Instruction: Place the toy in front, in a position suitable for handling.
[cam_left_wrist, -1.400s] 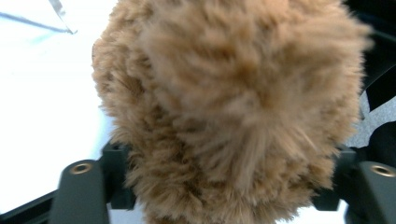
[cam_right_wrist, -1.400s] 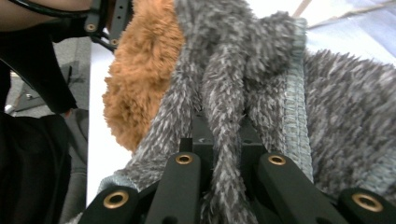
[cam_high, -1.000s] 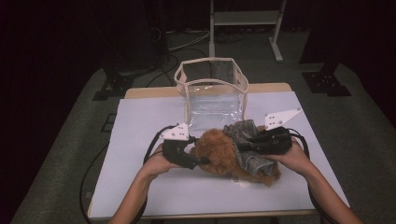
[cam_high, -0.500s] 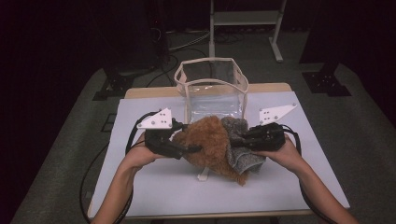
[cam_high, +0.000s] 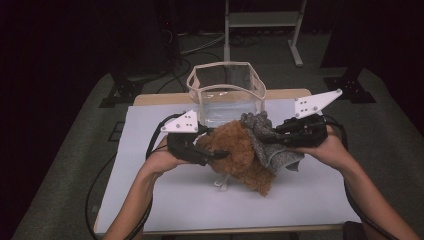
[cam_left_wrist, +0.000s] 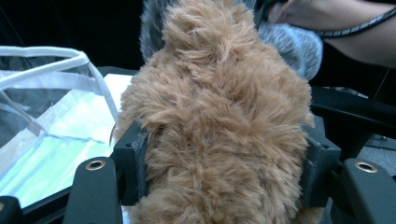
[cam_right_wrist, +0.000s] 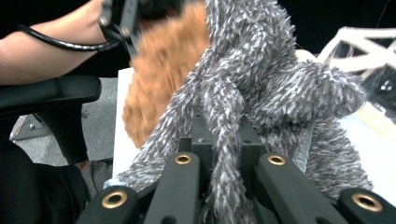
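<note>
Both soft things are lifted off the table (cam_high: 165, 210) — left claw (cam_high: 220, 154) clamped on the brown plush (cam_high: 240, 152), right claw (cam_high: 270, 136) pinching the grey plush (cam_high: 267, 145). The clear bag (cam_high: 226, 92), just beyond, likely waits to receive them.

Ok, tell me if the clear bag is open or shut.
Open. The clear bag stands upright on the table, its rim spread wide, behind the brown plush that both grippers hold up.
</note>
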